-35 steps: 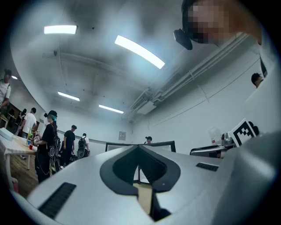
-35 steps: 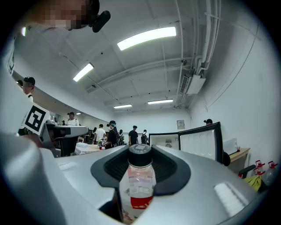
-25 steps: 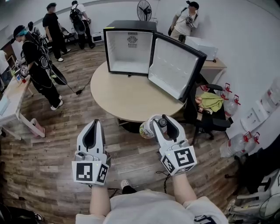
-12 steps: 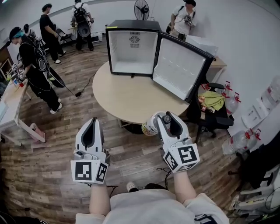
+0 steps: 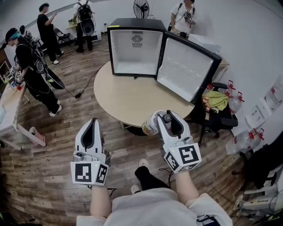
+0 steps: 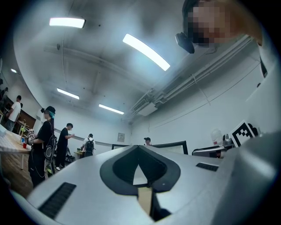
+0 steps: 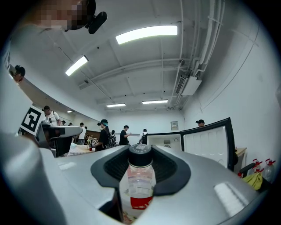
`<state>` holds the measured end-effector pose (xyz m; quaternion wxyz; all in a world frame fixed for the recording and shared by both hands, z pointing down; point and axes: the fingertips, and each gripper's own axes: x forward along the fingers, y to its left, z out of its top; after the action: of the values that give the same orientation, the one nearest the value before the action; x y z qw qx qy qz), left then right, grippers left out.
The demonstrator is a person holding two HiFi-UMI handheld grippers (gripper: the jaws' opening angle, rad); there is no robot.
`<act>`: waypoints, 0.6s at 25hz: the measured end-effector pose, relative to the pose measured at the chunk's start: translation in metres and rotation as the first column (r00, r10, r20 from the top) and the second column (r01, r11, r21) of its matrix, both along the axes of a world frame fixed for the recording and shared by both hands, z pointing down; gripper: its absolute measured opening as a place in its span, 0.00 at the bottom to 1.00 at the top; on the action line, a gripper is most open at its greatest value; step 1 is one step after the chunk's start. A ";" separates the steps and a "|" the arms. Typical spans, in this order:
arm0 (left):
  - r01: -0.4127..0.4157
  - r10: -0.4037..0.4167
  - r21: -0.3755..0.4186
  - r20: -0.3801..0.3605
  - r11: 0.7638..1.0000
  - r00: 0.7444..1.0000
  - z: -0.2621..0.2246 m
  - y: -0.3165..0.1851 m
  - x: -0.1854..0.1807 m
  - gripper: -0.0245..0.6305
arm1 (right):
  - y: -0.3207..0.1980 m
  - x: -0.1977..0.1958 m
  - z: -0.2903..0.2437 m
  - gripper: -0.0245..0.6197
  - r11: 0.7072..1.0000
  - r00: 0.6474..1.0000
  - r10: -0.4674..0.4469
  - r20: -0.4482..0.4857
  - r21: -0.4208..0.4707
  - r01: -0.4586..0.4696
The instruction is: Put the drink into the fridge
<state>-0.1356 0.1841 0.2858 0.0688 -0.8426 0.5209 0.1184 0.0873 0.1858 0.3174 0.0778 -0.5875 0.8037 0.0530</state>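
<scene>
My right gripper [image 5: 162,120] is shut on a drink bottle [image 5: 152,124] with a dark cap and a red-and-white label; in the right gripper view the drink bottle [image 7: 139,182] stands upright between the jaws of the right gripper [image 7: 140,176]. It hangs over the near edge of the round wooden table [image 5: 128,99]. The black mini fridge [image 5: 135,46] stands at the table's far side, its white inside bare, its door [image 5: 187,67] swung open to the right. My left gripper [image 5: 91,128] is shut and holds nothing, left of the bottle over the floor; the left gripper [image 6: 139,173] shows jaws closed.
Several people stand around: one in black at the left [image 5: 31,64], others by the far wall [image 5: 84,24], one behind the fridge [image 5: 185,15]. A black chair with a green cloth [image 5: 216,100] sits right of the table. Water jugs [image 5: 241,141] line the right wall. A fan [image 5: 141,9] stands behind.
I have come a little closer to the table with the bottle held in the right gripper. The people at the left and back have shifted slightly.
</scene>
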 end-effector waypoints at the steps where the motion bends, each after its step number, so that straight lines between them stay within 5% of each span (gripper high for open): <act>1: 0.004 -0.004 -0.001 0.001 1.000 1.000 0.000 -0.006 -0.001 0.05 | -0.007 -0.001 0.000 0.28 1.000 1.000 -0.002 -0.001 0.001 0.002; 15: 0.060 -0.060 0.009 0.002 0.998 0.998 -0.010 -0.131 0.007 0.05 | -0.143 0.007 -0.009 0.28 0.998 0.998 -0.057 0.012 0.011 0.057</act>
<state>-0.1285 0.0531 0.2757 0.0764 -0.8265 0.5452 0.1176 0.0940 0.0429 0.3086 0.0873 -0.5641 0.8194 0.0514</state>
